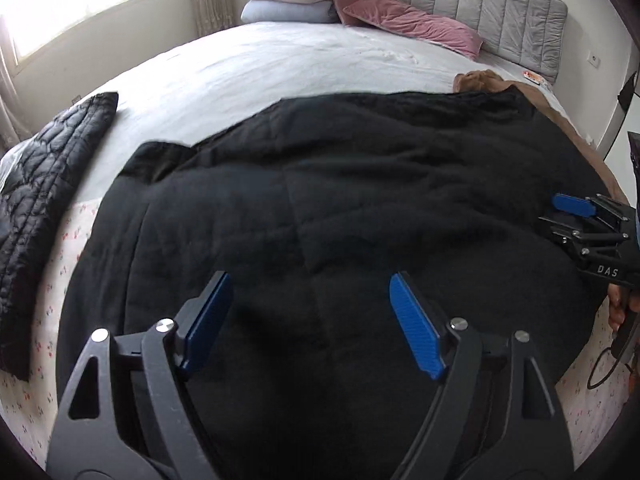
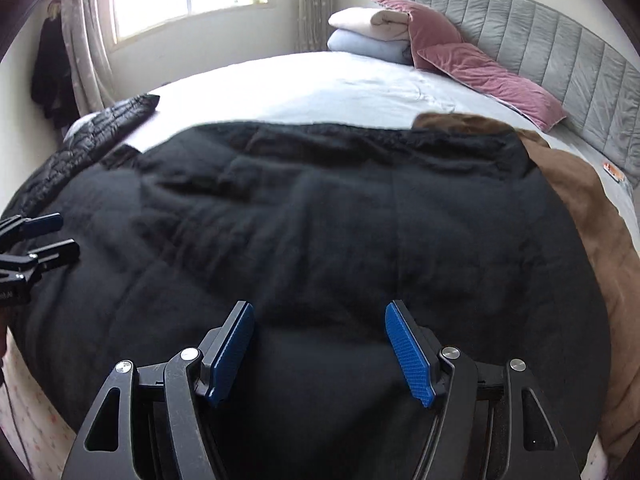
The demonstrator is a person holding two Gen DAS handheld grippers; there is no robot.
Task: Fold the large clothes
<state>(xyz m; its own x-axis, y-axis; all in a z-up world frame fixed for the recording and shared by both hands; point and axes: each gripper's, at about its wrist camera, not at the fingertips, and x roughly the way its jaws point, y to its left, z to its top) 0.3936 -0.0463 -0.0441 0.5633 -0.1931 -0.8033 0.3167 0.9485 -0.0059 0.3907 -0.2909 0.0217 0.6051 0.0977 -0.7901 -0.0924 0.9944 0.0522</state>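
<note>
Both your tools hang apart and empty over the black garment, spread flat across the bed: left tool, right tool, jaws wide. Careful: that thick cloth could bunch, and you might snag the brown garment underneath.

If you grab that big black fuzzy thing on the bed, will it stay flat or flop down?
The big black fleecy garment would probably flop: it lies in soft creases and drapes over the brown cloth. Its matte nap looks grippy, so probably not slippery. It looks thick, so perhaps weighty.
</note>
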